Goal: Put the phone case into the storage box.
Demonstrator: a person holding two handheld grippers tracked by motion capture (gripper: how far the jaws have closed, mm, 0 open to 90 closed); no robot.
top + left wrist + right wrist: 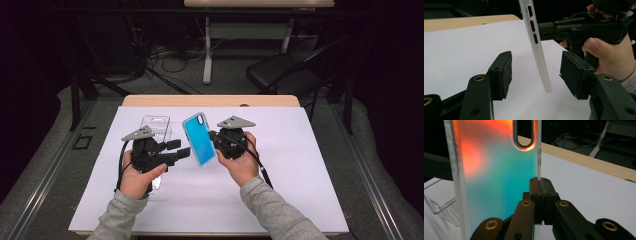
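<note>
Closest in, two grey sleeves [270,205] came up from the table's near edge. Just beyond, the left gripper [536,75] had its jaws apart on either side of the phone case [200,139], whose pale edge hung in the gap and touched neither pad. The right gripper [541,188] was clamped tight on the case's thin side edge and held the case upright, off the white sheet [300,165] that covered the table. Seen from the right gripper view, the case glowed teal with an orange patch near its camera cutout. Farther back, a clear plastic tray [156,127] lay on the sheet behind the left gripper, and a dark folding chair [282,72] stood on the floor past the table.
</note>
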